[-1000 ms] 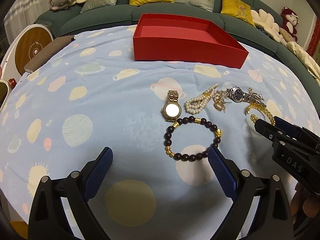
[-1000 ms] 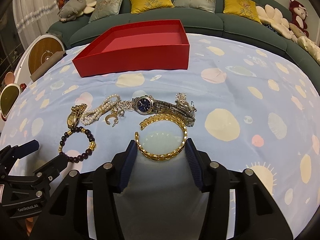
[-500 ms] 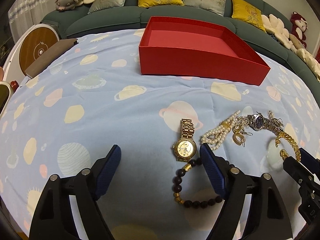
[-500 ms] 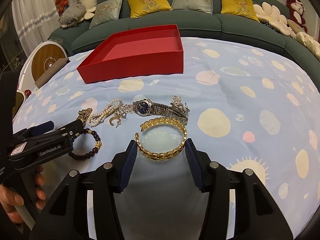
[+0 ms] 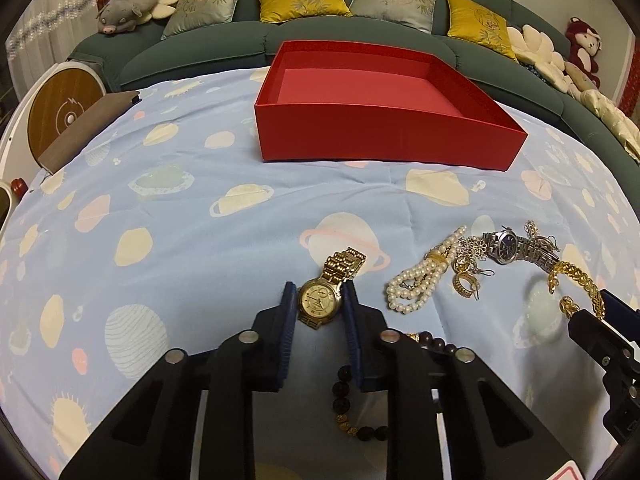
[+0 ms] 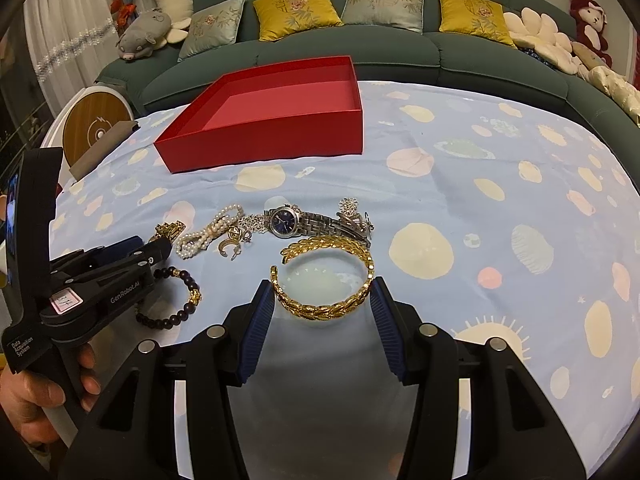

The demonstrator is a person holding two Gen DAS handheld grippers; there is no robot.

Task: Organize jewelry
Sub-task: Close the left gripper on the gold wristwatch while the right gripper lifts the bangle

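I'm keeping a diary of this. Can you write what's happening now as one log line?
left hand-held gripper: closing on gold watch | right hand-held gripper: around gold bangle | red box: empty

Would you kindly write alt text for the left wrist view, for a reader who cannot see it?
The left gripper is closing its blue jaws around a gold watch on a planet-print cloth. Pearls, a silver watch and a gold bangle lie to its right; an empty red box sits behind.

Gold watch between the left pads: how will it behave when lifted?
The left hand-held gripper is closing on the gold watch case. The link band will probably droop. Polished metal may slip or swivel. Likely heavy for its size.
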